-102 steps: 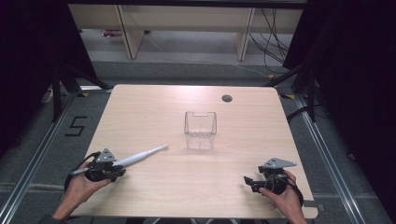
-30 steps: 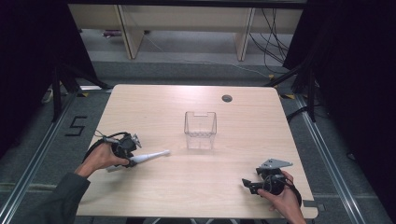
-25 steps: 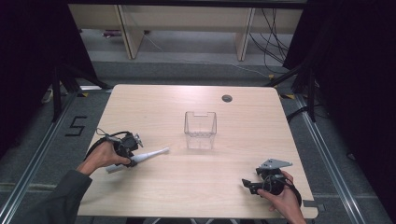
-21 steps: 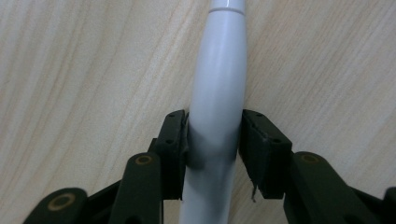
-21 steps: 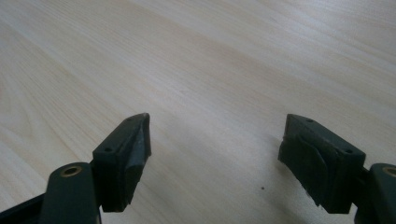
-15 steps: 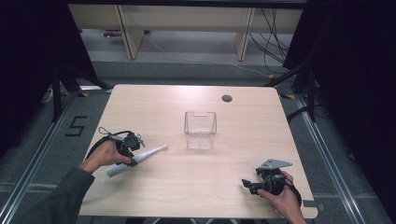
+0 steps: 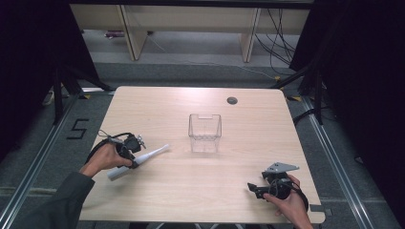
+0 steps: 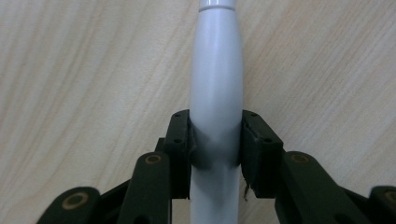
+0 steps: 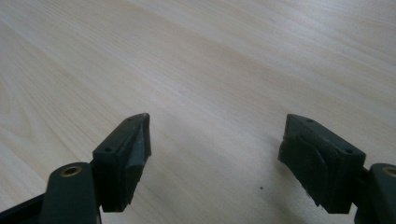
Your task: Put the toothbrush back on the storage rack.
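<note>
Near the left edge of the table (image 7: 157, 102), toward its near corner, the left gripper (image 7: 130, 149) is clamped on a white pen-shaped tool (image 7: 143, 156); the left gripper view shows both pads pressed on the thick middle of the barrel (image 8: 215, 98), a hold near the balance point, probably so it will not swing when carried. The tool is smooth, glossy white, swelling at mid-length and narrowing to a tip that points toward the table's centre; whether it rests on the wood or sits just above it, cannot tell. At the centre stands a clear, empty container (image 7: 205, 132), apart from the tool, a likely destination. Near the right near corner, the right gripper (image 7: 260, 189) sits low with jaws spread wide, nothing between them, seemingly waiting.
</note>
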### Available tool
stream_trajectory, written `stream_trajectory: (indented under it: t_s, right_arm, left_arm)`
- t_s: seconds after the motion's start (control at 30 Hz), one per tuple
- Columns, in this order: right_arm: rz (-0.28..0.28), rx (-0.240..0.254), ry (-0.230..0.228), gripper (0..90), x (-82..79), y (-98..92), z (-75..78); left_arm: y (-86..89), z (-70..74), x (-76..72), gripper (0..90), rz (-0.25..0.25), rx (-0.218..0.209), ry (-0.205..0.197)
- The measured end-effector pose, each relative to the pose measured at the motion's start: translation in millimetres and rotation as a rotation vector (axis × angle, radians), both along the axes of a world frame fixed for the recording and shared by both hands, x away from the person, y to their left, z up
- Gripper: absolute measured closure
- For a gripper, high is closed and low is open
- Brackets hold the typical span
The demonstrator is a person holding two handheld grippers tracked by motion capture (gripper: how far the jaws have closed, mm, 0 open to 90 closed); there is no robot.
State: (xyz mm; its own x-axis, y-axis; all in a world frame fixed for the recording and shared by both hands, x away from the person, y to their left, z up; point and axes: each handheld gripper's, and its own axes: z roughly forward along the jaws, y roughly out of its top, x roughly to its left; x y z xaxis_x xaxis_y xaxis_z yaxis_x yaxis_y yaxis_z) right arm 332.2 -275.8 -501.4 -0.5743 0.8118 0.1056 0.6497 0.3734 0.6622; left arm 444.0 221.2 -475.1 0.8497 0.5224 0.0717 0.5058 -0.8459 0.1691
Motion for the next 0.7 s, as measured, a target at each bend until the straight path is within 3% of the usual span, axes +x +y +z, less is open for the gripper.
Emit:
stream_trajectory:
  t_s: [0.2, 0.27, 0.37, 0.5, 0.57, 0.6, 0.63, 0.67, 0.7]
  right_arm:
    - [-0.001, -0.001, 0.0, 24.7, 0.1, -0.1, -0.1]
    - [-0.002, 0.001, 0.0, 24.7, 0.1, -0.2, 0.0]
    - [-0.004, 0.0, 0.001, 24.7, 0.1, -0.2, -0.1]
    - [-0.004, -0.001, 0.001, 24.7, 0.2, -0.3, -0.2]
    - [-0.006, -0.001, -0.001, 24.7, 0.3, -0.4, -0.2]
    - [-0.004, -0.004, 0.002, 24.7, 0.4, -0.4, 0.0]
    - [-0.004, -0.004, 0.002, 24.7, 0.4, -0.4, 0.0]
    - [-0.005, -0.003, 0.001, 24.7, 0.3, -0.4, -0.2]
    - [-0.005, -0.003, 0.001, 24.7, 0.3, -0.4, -0.2]
  left_arm:
    - [6.3, 14.7, -3.2, 66.0, 0.018, -0.052, -0.035]
    - [8.4, 20.3, -4.5, 66.0, 0.031, -0.096, -0.057]
    - [9.4, 24.4, -5.3, 66.0, 0.034, -0.121, -0.065]
    - [12.4, 34.1, -3.7, 66.0, 0.041, -0.154, -0.114]
    - [13.2, 38.2, -5.3, 66.0, 0.073, -0.196, -0.128]
    - [14.2, 42.1, -6.5, 66.0, 0.107, -0.248, -0.158]
    - [14.2, 42.1, -6.5, 66.0, 0.107, -0.248, -0.158]
    - [17.2, 48.1, -5.4, 66.0, 0.118, -0.294, -0.198]
    - [17.2, 48.1, -5.4, 66.0, 0.118, -0.294, -0.198]
